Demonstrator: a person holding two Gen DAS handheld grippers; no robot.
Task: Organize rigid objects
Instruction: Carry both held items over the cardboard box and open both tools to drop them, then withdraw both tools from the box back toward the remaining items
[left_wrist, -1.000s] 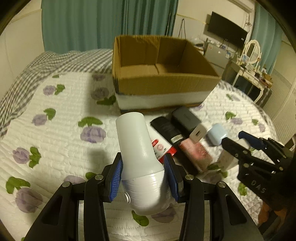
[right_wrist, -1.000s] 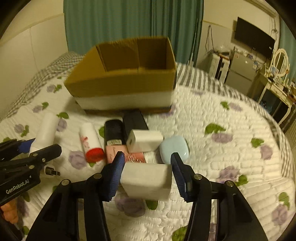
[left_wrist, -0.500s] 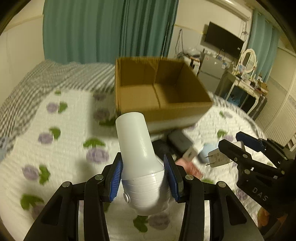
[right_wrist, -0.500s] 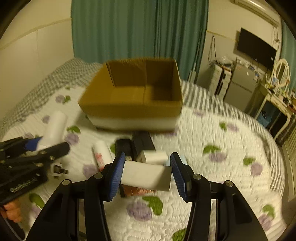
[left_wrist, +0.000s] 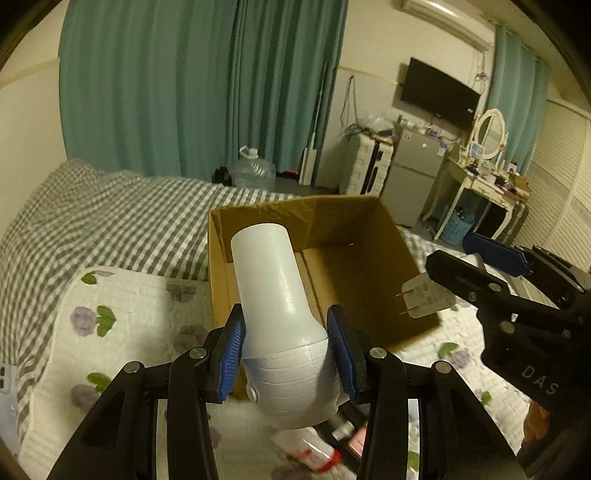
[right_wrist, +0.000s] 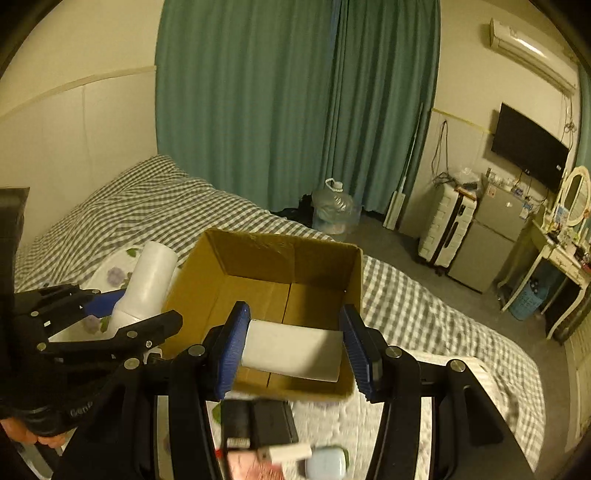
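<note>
My left gripper (left_wrist: 286, 343) is shut on a white bottle (left_wrist: 275, 295), held above the near left wall of the open cardboard box (left_wrist: 354, 266). My right gripper (right_wrist: 295, 347) is shut on a white charger block (right_wrist: 291, 349), held over the box's near edge (right_wrist: 280, 280). The charger's prongs show in the left wrist view (left_wrist: 424, 295), at the box's right side. The bottle shows in the right wrist view (right_wrist: 147, 284), left of the box. The box looks empty inside.
Below the grippers lie a red-capped tube (left_wrist: 310, 452), black items (right_wrist: 258, 421), a white adapter (right_wrist: 288, 452) and a pale blue case (right_wrist: 327, 463) on the floral quilt. A checked sheet (left_wrist: 110, 218) covers the far bed. Furniture stands at right.
Both grippers have risen and moved forward from the row of items to over the box, each still holding its object. The box now sits directly below them.
</note>
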